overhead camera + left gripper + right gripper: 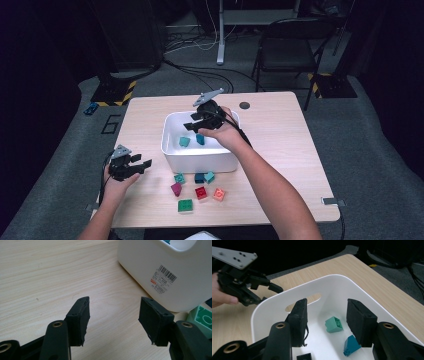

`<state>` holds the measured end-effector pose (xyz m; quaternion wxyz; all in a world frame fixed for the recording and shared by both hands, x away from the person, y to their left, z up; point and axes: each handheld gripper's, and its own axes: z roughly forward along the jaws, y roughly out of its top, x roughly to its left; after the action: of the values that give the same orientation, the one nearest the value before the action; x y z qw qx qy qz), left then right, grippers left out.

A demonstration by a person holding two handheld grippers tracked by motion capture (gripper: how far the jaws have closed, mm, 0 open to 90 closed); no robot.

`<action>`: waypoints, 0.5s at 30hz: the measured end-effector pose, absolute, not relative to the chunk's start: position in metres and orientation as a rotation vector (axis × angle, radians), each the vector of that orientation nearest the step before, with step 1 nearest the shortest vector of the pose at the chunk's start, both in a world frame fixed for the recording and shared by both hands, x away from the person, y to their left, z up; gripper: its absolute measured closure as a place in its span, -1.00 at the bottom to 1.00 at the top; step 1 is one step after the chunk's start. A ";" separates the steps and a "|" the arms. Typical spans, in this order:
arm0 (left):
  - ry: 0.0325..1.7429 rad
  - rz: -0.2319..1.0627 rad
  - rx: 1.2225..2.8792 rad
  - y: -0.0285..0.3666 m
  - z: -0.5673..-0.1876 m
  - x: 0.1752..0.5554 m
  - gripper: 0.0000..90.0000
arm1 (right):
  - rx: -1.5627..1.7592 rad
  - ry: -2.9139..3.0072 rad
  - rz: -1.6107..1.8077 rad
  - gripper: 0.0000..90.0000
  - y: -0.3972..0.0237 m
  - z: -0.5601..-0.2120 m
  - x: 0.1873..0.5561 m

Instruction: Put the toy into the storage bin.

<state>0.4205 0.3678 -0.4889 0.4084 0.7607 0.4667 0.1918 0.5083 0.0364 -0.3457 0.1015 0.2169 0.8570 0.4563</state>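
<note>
White bin, two bricks inside, both hand-held grippers empty

Right hand-held gripper (pixel 196 121) hangs above the white plastic bin (pixel 172 150), tilted down into it, jaws apart with nothing between the pads. Right gripper view: under its jaws lie a mint-green toy brick (pixel 334 324) and a teal-blue toy brick (pixel 351 345) on the bin floor, close to each other but not touching; a dark brick corner shows at the bottom edge, colour unclear. High view shows the same pair inside the bin, mint-green (pixel 184 141) left of teal-blue (pixel 200 139).

Left hand-held gripper (pixel 141 165) sits low over the light wood-grain surface (pixel 280 150), just left of the bin, jaws wide apart, pads empty. Left gripper view: bare wood between the pads, bin wall with a barcode sticker (pixel 163 278) ahead on the right, a pale green brick (pixel 203 318) at the right edge.

In front of the bin, loose bricks on the surface: a small teal one (pixel 179 178), a dark blue one (pixel 199 177), another teal one (pixel 209 176), a magenta one (pixel 176 189), a red one (pixel 201 192), an orange-pink one (pixel 218 194), a flat green one (pixel 185 205).
</note>
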 end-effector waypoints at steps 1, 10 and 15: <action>1.178 0.482 1.917 0.368 -0.489 0.421 -0.08 | 0.627 2.523 1.354 0.13 0.034 -0.342 0.506; 1.182 0.481 1.916 0.368 -0.489 0.420 -0.08 | 0.573 2.513 1.356 0.13 0.012 -0.327 0.474; 1.187 0.482 1.916 0.368 -0.489 0.420 -0.08 | 0.538 2.501 1.373 0.12 0.004 -0.327 0.455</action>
<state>0.4197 0.3683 -0.4891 0.4065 0.7595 0.4705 0.1909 0.4546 0.0044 -0.3268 0.1186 0.1841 0.8553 0.4696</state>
